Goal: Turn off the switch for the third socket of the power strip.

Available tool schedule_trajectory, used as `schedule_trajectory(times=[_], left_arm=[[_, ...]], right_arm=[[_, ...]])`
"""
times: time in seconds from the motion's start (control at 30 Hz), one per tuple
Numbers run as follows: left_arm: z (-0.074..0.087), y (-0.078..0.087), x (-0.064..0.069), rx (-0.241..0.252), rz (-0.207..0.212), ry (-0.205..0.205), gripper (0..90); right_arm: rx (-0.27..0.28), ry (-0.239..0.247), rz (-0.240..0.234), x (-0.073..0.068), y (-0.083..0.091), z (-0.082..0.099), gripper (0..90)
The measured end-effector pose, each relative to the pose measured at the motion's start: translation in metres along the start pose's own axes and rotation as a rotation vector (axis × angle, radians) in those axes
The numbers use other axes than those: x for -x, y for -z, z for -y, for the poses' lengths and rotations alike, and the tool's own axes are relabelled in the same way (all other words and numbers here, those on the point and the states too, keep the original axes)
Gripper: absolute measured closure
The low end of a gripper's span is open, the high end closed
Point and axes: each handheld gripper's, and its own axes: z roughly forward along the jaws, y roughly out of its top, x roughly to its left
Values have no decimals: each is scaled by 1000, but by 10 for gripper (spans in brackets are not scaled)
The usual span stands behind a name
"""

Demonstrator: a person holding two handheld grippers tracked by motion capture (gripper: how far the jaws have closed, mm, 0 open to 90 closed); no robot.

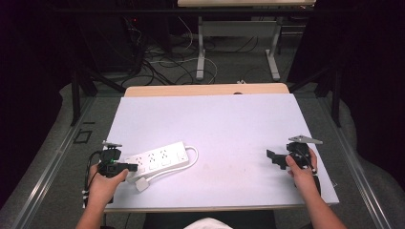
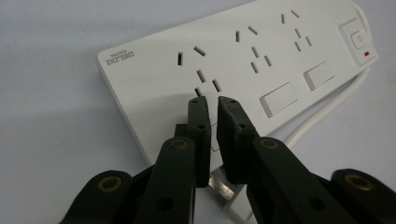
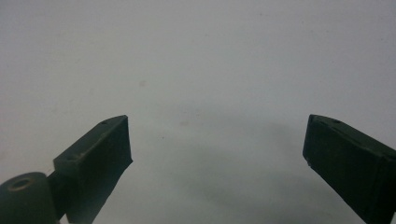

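Left gripper [image 2: 212, 100], jaws nearly closed with a narrow gap and nothing between them, hangs over the near end of the strip [image 2: 243, 60], whose plug [image 1: 141, 183] lies just below it, while right gripper [image 3: 217, 140], well apart, gapes empty over bare table [image 1: 229, 124].
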Motion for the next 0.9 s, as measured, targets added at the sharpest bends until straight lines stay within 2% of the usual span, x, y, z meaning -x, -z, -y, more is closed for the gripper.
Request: schedule_trajectory(times=[0.03,0.1,0.23,0.37,0.47,0.57,0.63,0.7,0.77,0.9], left_arm=[[1,-1,1,22,-9,2,804],[1,0,1,34,-8,-3,797],[0,2,0,27,4,-8,773],[0,1,0,54,-4,-15,715],[0,1,0,55,0,-20,701],[0,2,1,62,-10,-34,669],[1,2,1,85,-21,-38,630],[0,3,0,80,-23,-48,621],[1,3,1,103,-33,-49,602],[1,3,1,102,-39,-66,567]], right_arm=[[0,3,2,0,0,0,73],[0,3,2,0,0,0,73],[-1,3,3,0,0,0,74],[-2,4,5,0,-1,0,74],[-2,4,4,0,-1,0,75],[-2,4,4,0,-1,0,75],[-3,-2,4,0,-1,0,75],[-3,-2,4,0,-1,0,75],[-3,-3,4,0,-1,0,75],[-4,0,3,0,-1,0,75]])
